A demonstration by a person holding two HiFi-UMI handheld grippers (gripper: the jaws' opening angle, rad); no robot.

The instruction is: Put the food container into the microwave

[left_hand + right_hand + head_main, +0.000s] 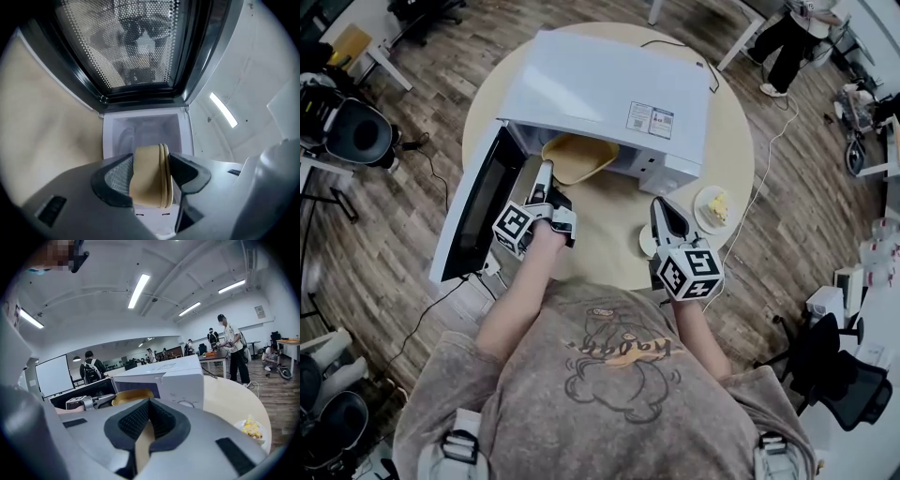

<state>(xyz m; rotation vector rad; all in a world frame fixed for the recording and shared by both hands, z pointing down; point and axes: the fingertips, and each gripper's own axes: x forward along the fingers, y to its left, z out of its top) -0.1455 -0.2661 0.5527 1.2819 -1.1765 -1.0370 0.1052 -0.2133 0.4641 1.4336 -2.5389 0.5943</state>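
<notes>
We are gripping the container (579,157) at the microwave (600,94) opening with the left gripper (543,176) jaws; the right gripper (660,208) jaws are closed.

The food container (149,176) is seen as smooth, matt tan plastic, gripped by ribbed, rubbery dark pads (116,177) set in the matt grey plastic of the left tongs (151,161). The microwave (600,94) is cased in smooth white, its door (136,42) glazed glossy over perforated metal mesh. The desk (619,234) is topped in matt beige, and the floor (384,234) is laid in wood planks.

The microwave (600,94) hides half the food container (577,157), and the plate's (700,202) food is too small to tell.
</notes>
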